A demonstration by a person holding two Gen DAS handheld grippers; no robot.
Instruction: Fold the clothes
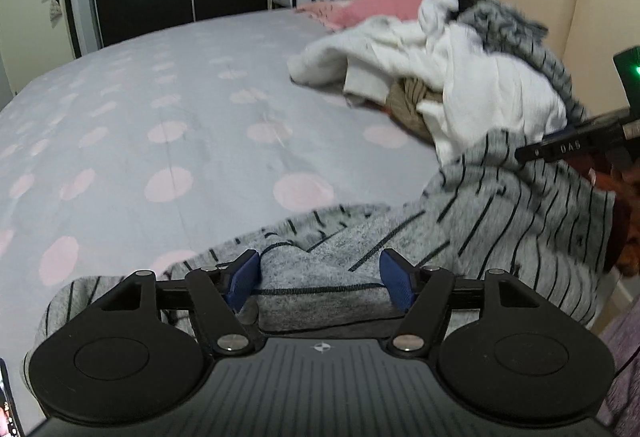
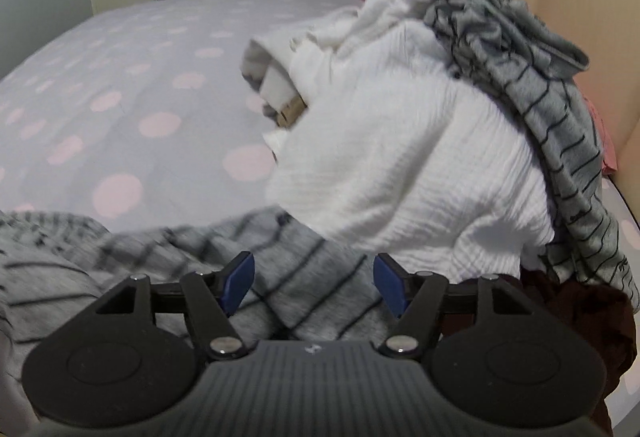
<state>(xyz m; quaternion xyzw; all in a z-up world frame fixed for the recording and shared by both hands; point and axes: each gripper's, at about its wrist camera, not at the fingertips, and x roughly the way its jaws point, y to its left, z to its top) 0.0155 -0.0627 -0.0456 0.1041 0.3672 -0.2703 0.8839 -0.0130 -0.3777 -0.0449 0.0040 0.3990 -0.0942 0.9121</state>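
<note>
The grey striped knit top (image 1: 500, 205) lies crumpled on the spotted bed sheet (image 1: 160, 97) beside the laundry pile (image 2: 400, 157). My left gripper (image 1: 320, 279) and right gripper (image 2: 314, 281) stand half open over it, holding nothing. It looks soft, light and floppy; I'd pinch its hem.

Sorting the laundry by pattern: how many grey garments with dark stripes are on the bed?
2 visible: one grey striped garment spread under the grippers at the near edge, another striped garment draped over the white clothes by the headboard. The pile may hide more.
</note>
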